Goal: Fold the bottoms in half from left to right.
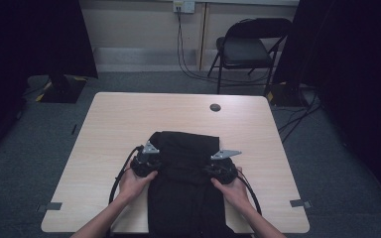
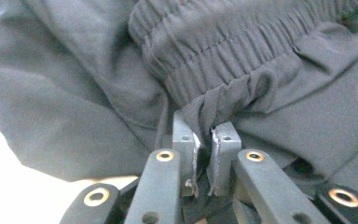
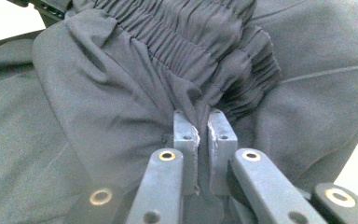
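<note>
A black garment (image 1: pixel 186 178) with a gathered elastic waistband (image 2: pixel 223 51) lies folded over on the light wooden table (image 1: pixel 114 124), its lower part hanging off the near edge. My left gripper (image 1: pixel 151 166) is shut on a pinch of the cloth at the waistband's end, at the garment's left edge; its pads (image 2: pixel 185 140) squeeze the fabric between them. At the right edge my right gripper (image 1: pixel 220 170) is shut on the cloth just below the waistband (image 3: pixel 186 32), fabric clamped between its pads (image 3: pixel 221 135). Both hands rest low at the table.
A small dark round grommet (image 1: pixel 215 107) sits in the table's far part. Beyond the table stand a black folding chair (image 1: pixel 250 47) and cables on the grey floor. Tape marks (image 1: pixel 300 203) show near the table's front corners. Dark curtains flank both sides.
</note>
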`<state>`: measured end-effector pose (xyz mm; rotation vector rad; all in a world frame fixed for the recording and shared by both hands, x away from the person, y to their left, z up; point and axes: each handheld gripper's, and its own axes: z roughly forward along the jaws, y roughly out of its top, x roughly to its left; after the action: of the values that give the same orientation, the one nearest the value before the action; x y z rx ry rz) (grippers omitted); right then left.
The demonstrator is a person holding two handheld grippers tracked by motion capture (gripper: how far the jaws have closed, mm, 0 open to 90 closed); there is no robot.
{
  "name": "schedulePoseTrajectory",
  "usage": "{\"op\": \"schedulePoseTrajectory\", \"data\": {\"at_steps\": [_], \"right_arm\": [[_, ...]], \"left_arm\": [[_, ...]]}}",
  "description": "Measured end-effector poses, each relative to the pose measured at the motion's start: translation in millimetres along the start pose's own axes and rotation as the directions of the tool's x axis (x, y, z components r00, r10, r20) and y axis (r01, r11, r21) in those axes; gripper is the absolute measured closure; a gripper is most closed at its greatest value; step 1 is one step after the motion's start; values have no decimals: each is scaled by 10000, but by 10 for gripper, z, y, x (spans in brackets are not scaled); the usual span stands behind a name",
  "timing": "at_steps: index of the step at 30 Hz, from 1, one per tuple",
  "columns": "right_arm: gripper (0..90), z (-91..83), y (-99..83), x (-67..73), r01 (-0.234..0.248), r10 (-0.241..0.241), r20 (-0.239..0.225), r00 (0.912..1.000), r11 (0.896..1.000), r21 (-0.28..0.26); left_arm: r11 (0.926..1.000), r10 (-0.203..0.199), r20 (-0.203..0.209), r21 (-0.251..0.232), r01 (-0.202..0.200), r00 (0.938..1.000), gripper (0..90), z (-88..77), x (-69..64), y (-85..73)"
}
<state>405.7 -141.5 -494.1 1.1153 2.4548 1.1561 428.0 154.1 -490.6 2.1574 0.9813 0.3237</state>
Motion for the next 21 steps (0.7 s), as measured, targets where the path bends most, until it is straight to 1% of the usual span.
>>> {"op": "schedulePoseTrajectory", "data": {"at_steps": [1,3,4,6,7,8,10,11,12,13,14,15,17,19,20,21], "right_arm": [[849,59,49,-31,-34,34,31,10000,10000,-68],[849,144,124,-76,-74,75,107,9999,9998,-160],[849,183,160,-91,-109,112,178,9998,9997,-196],[848,245,221,-118,-138,144,299,9994,9997,-206],[849,277,257,-135,-131,138,354,9993,9997,-193],[848,317,299,-159,-104,111,409,9991,9998,-187],[849,376,366,-209,-248,254,402,9989,9996,-156],[848,407,404,-234,-257,262,438,9987,9996,-124],[848,436,440,-252,-286,291,539,9981,9995,-99],[848,465,471,-270,-275,280,618,9977,9996,-100],[848,494,495,-292,-320,329,651,9973,9994,-156],[848,530,532,-311,-381,392,705,9967,9991,-165],[846,570,567,-333,-370,389,865,9955,9991,-229],[841,598,589,-361,-379,405,857,9955,9988,-313],[826,601,602,-374,-380,402,820,9958,9989,-283],[784,589,620,-382,-320,334,777,9964,9993,-198]], "left_arm": [[10000,-30,-131,-65,29,9999,836,17,40,17],[9997,-213,-377,-157,207,9991,836,69,133,67],[9988,-390,-467,-304,376,9981,836,92,164,76],[9980,-413,-661,-496,381,9970,836,121,215,85],[9978,-470,-725,-492,435,9963,836,138,258,106],[9971,-599,-784,-505,561,9951,836,157,293,129],[9955,-763,-1001,-633,702,9920,836,197,339,164],[9955,-726,-1018,-673,660,9921,836,215,367,177],[9945,-802,-972,-752,730,9920,835,233,414,188],[9920,-1016,-953,-843,936,9903,835,253,463,203],[9899,-1145,-1019,-953,1049,9882,835,277,504,214],[9882,-1234,-1063,-1040,1124,9867,834,294,518,225],[9872,-1286,-1237,-1105,1151,9840,831,323,537,249],[9873,-1339,-1389,-1044,1200,9812,814,331,539,275],[9879,-1319,-1507,-1015,1174,9797,786,323,528,285],[9904,-1205,-1612,-873,1074,9795,728,290,523,307]]}}
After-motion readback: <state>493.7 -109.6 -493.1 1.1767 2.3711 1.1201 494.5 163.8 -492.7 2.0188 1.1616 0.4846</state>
